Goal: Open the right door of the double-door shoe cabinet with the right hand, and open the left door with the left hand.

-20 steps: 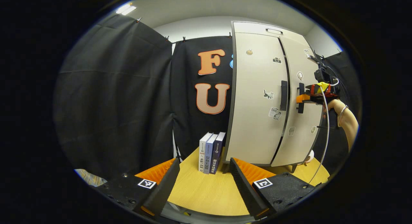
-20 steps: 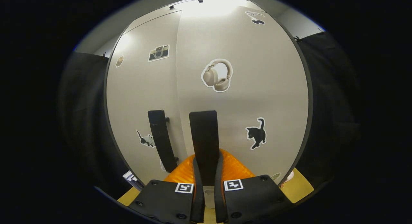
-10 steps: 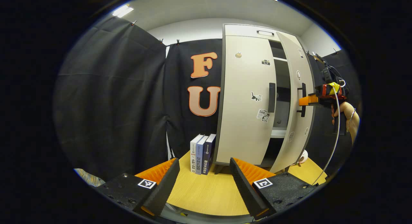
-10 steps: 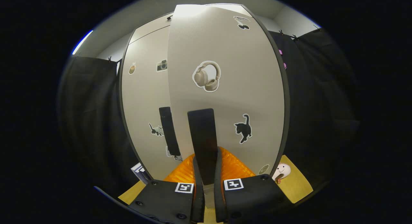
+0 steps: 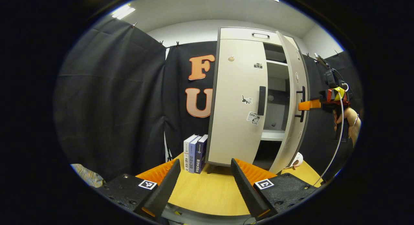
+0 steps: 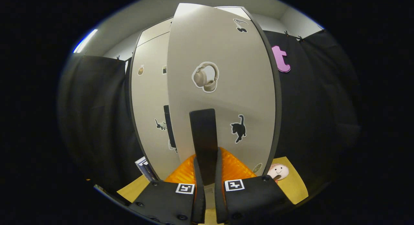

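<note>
Two doors front the shoe cabinet (image 5: 249, 36), which stands on a light wooden table (image 5: 207, 192). The right door (image 5: 296, 99) stands partly swung out, hinged at its far right edge, and the gap shows shelves (image 5: 275, 136) inside. The left door (image 5: 237, 105) sits closed, flush with the cabinet frame; its dark vertical left handle (image 5: 261, 100) is untouched.

In the right gripper view, the right gripper (image 6: 207, 173) has its two fingers drawn in narrow around the dark right handle (image 6: 203, 141) of the right door, one finger on each side, pressing on it. That door face carries a headphone sticker (image 6: 205, 77) above the handle and a black cat sticker (image 6: 238, 128) just to its right. In the left gripper view the same gripper appears at the door's edge, held by a hand (image 5: 351, 121) with a bracelet, and a white cable (image 5: 336, 144) hangs from it.

The left gripper (image 5: 203, 189) is held low over the table, well apart from the cabinet, its fingers spread wide with nothing between them.

Three books (image 5: 194, 152) stand upright on the table, just beside the cabinet's left side. A small round toy with a face (image 6: 278, 171) lies on the table near the bottom corner of the right door. Black cloth (image 5: 113, 99) hangs behind and to the side.
</note>
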